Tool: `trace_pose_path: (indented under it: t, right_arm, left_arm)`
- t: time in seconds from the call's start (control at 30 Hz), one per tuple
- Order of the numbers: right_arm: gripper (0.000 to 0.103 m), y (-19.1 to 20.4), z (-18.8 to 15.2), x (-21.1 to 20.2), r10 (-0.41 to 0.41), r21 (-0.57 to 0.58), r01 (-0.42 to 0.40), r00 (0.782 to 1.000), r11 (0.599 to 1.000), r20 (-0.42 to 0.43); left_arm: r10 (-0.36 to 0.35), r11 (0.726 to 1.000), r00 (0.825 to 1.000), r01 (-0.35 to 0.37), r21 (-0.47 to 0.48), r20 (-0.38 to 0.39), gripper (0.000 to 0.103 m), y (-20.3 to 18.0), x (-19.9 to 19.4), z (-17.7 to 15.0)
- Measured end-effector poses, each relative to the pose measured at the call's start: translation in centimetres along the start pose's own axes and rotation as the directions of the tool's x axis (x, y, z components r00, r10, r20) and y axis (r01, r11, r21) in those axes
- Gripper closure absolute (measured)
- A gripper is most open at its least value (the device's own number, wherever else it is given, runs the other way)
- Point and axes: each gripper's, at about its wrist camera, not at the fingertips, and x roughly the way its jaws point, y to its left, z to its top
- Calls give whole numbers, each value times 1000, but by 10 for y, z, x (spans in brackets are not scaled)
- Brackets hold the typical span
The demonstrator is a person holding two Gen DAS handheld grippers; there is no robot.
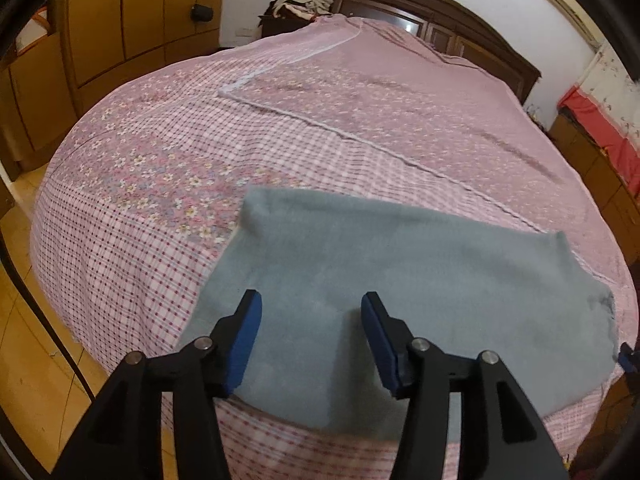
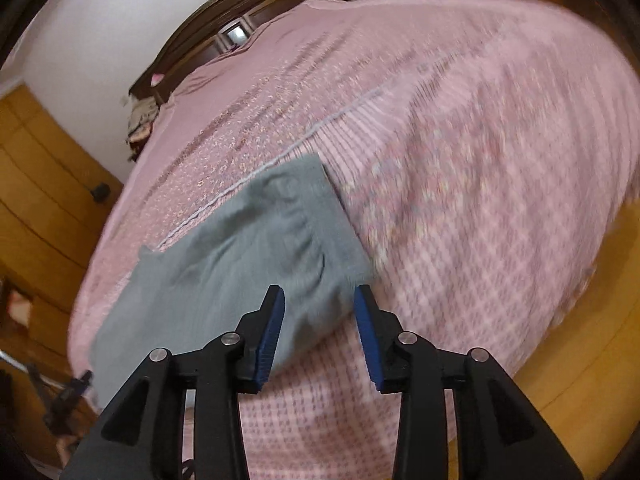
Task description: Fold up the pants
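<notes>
Both our left gripper and right gripper are hovering, jaws apart and gripping nothing, over the folded grey pants lying crosswise near the foot of the pink bedspread, below the dark headboard.

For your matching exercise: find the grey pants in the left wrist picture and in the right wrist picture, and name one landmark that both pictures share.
Left wrist: the pants lie bottom centre to right, flat on the bedspread.
Right wrist: the pants lie left of centre, running toward the lower left.
Shared landmark: the dark headboard, top right in the left view, top centre-left in the right.
</notes>
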Motion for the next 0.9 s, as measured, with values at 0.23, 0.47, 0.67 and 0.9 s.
trace_pose_path:
  t: [0.23, 0.47, 0.67, 0.9]
  right_arm:
    - [65, -7, -11, 22, 112, 83, -106, 991, 991, -69]
    - [65, 22, 9, 9, 151, 5, -151, 988, 989, 12]
    - [65, 31, 17, 11, 137, -12, -137, 991, 991, 5]
    - [65, 33, 16, 28, 61, -11, -61, 998, 998, -25]
  left_arm:
    - [-9, 1000, 1000, 10, 18, -16, 46, -13, 1, -3]
    - [-9, 1000, 1000, 9, 29, -28, 45, -17, 6, -6]
    - [-13, 1000, 1000, 14, 25, -27, 43, -15, 9, -7]
    - [-13, 1000, 1000, 13, 23, -22, 42, -15, 8, -8]
